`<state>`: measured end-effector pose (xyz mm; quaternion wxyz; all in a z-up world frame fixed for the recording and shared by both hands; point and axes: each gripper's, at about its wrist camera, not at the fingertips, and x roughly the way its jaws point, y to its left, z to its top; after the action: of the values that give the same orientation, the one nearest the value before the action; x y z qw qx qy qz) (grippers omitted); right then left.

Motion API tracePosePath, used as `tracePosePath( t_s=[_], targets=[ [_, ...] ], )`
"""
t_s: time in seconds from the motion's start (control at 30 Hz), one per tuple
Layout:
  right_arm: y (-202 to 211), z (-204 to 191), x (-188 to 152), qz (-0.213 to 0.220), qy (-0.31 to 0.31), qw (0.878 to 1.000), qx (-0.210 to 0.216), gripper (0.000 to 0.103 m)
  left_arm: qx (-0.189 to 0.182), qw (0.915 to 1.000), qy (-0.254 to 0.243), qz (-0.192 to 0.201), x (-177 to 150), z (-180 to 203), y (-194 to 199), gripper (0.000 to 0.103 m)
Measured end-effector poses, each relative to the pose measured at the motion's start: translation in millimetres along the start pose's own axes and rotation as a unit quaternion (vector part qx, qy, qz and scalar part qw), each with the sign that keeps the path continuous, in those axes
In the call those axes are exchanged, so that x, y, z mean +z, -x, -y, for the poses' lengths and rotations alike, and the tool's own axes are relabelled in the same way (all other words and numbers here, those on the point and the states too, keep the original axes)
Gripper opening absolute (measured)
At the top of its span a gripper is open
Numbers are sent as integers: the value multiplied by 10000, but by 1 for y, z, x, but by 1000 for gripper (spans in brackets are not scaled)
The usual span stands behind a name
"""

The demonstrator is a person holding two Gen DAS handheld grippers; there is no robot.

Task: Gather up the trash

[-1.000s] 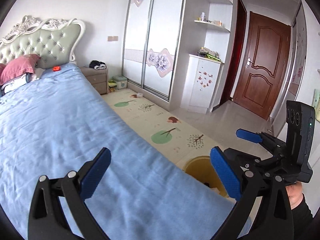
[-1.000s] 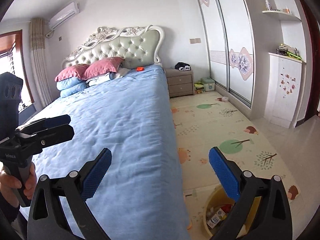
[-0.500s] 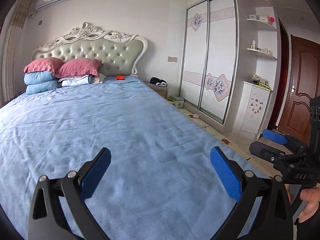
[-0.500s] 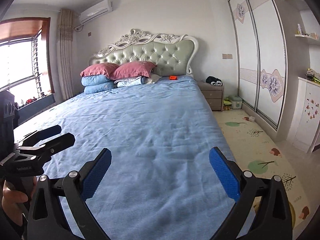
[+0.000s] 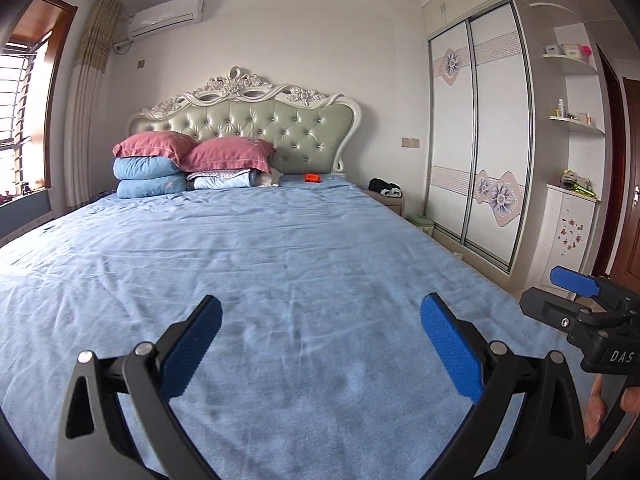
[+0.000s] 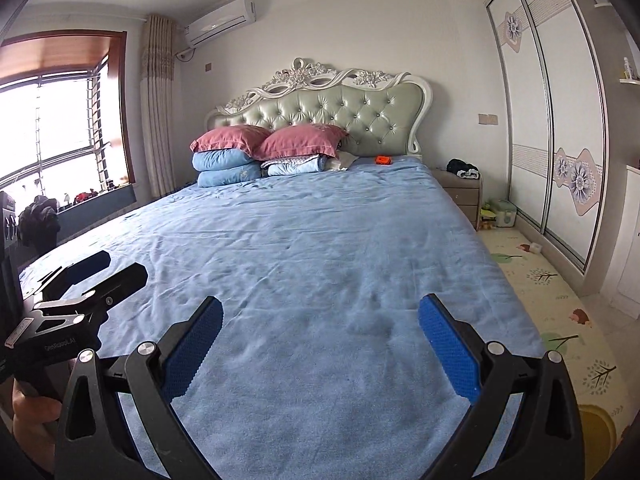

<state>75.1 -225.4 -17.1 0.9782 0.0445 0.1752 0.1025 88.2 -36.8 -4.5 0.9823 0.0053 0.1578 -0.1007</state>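
A small orange item point(image 5: 312, 177) lies on the blue bed point(image 5: 280, 264) at the far end by the headboard; it also shows in the right wrist view point(image 6: 383, 159). My left gripper point(image 5: 320, 336) is open and empty over the foot of the bed. My right gripper point(image 6: 319, 334) is open and empty beside it, over the same end. The rim of a yellow bin point(image 6: 596, 426) shows on the floor at the bed's right corner. Each gripper appears at the edge of the other's view.
Pink and blue pillows point(image 5: 180, 164) are stacked at the head of the bed. A nightstand point(image 6: 460, 192) with dark clothes stands to the right. A play mat point(image 6: 560, 320) covers the floor before the sliding wardrobe point(image 5: 476, 140). A small white item point(image 6: 535, 247) lies on the mat.
Both grippers have swung left and up, from facing the floor mat and yellow bin to facing straight along the bed toward the headboard. Both stayed open and empty.
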Motion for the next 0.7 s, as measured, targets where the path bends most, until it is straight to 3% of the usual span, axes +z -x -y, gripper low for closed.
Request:
tracePosePath(
  t_s=[0.23, 0.5, 0.7],
  targets=[
    [-10, -9, -1, -128, 16, 9998, 153, 95, 389, 9989, -211, 164, 4, -2, 6, 99],
    [-8, -6, -1, -128, 9, 9998, 158, 95, 88, 9998, 152, 138, 7, -6, 5, 99],
    [-8, -5, 0, -137, 5, 9998, 133, 95, 215, 9991, 368, 68, 7, -12, -1, 99]
  ],
)
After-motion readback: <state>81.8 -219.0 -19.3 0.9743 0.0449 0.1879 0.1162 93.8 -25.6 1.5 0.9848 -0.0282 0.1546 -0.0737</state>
